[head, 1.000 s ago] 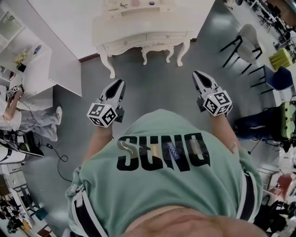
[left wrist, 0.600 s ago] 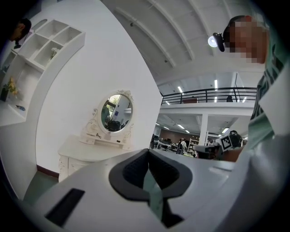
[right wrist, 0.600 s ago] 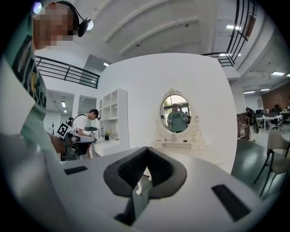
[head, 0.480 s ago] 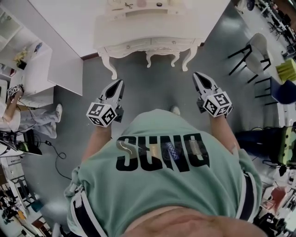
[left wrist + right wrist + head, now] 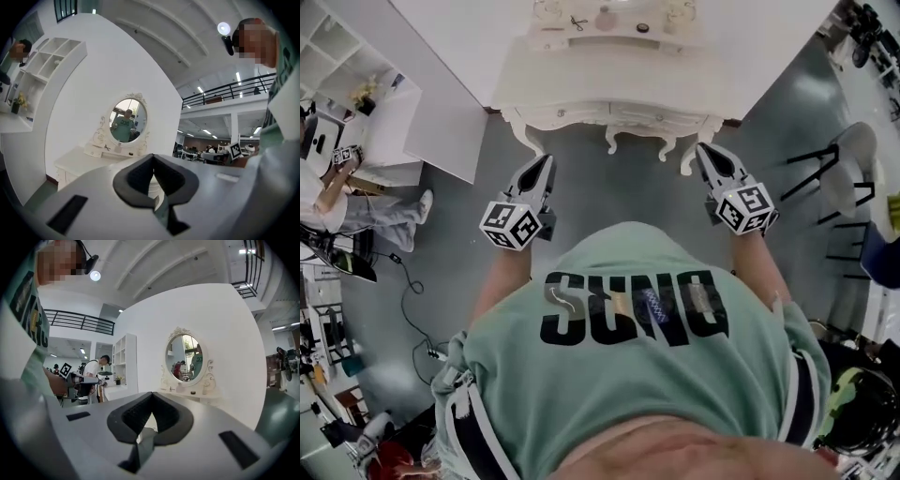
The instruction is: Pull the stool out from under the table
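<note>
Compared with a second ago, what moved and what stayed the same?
The person stepped toward the white dressing table, which now lies just ahead of the left gripper and right gripper. Nothing was grabbed or let go. Both grippers stay shut and empty, and the stool stays tucked under the table.

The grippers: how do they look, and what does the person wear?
The left gripper and right gripper are pale grey, tapered, black ribbed pads, each with a white cube of black square markers. The person wears a mint-green T-shirt with dark lettering.
</note>
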The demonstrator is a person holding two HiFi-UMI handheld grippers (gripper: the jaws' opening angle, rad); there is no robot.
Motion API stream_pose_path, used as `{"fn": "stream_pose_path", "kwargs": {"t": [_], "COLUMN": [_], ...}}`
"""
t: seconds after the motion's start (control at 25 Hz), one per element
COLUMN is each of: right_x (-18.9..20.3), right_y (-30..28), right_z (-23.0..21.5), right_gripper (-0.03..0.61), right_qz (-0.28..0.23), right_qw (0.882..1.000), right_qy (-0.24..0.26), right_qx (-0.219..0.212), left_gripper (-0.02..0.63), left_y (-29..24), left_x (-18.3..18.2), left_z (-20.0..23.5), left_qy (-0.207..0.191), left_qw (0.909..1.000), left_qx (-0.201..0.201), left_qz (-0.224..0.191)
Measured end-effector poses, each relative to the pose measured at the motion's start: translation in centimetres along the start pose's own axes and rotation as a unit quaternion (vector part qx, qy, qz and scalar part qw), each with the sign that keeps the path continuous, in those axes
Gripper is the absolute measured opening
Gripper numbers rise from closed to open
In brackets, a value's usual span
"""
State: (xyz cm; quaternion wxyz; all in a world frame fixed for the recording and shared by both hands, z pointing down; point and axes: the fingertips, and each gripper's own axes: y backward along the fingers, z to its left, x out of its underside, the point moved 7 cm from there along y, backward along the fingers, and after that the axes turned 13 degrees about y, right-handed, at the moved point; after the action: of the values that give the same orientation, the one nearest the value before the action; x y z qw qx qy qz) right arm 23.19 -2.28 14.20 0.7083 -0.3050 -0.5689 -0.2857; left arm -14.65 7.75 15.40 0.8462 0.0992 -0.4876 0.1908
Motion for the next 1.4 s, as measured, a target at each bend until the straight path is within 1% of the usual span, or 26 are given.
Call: {"fn": "stream_pose_path", "kwargs": {"t": [0.08, 0.16, 0.28, 0.4, 0.52, 0.6, 0.72, 0.84, 1.12, 1.4], "right_x": [0.5, 1.4, 2.4, 2.8, 2.2, 1.8, 1.5, 1.2, -0.1, -0.2], "right_y": [-0.5, -0.9, -1.6, -3.1, -4.8, -5.8, -7.3, -8.6, -10.1, -9.2], "right_z": [-2.3, -3.4, -3.8, -3.3, -2.2, -1.0, -0.6, -0.7, -1.2, -2.6], "right_gripper": [-0.006, -0.006, -0.006, -0.006, -0.006, -0.006, -0.006, -0.006, -0.006, -0.006], "right_qz": [0.001, 0.004, 0.01, 0.012, 0.007, 0.009, 0.016, 0.014, 0.015, 0.013], "right_qw": [1.0, 1.0, 1.0, 1.0, 1.0, 0.999, 0.999, 0.998, 0.999, 0.999], "right_qy": [0.0, -0.004, -0.009, -0.01, -0.015, -0.016, -0.019, -0.028, -0.009, -0.002], "right_qx": [-0.006, -0.008, -0.007, 0.001, 0.024, 0.029, 0.04, 0.051, 0.036, 0.031], "left_gripper": [0.009, 0.009, 0.009, 0.009, 0.009, 0.009, 0.009, 0.009, 0.009, 0.009], "left_y": [-2.3, -3.8, -4.9, -4.8, -5.3, -5.6, -6.2, -6.6, -6.5, -6.8], "left_x": [0.2, 0.7, 1.0, 0.9, -0.3, -1.6, -3.6, -4.7, -5.0, -4.0], "left_z": [-1.0, -1.6, -1.1, 0.8, 3.3, 4.8, 6.6, 7.6, 8.2, 7.1], "left_qy": [0.001, -0.001, -0.002, -0.004, -0.012, -0.015, -0.017, -0.02, -0.013, -0.008], "left_qw": [1.0, 1.0, 0.9999, 0.9997, 0.999, 0.9984, 0.9978, 0.9974, 0.9982, 0.9986], "left_qx": [0.0, 0.004, 0.013, 0.018, 0.034, 0.043, 0.054, 0.063, 0.057, 0.051], "left_qz": [-0.001, 0.005, 0.01, 0.014, 0.027, 0.034, 0.033, 0.029, 0.011, 0.005]}}
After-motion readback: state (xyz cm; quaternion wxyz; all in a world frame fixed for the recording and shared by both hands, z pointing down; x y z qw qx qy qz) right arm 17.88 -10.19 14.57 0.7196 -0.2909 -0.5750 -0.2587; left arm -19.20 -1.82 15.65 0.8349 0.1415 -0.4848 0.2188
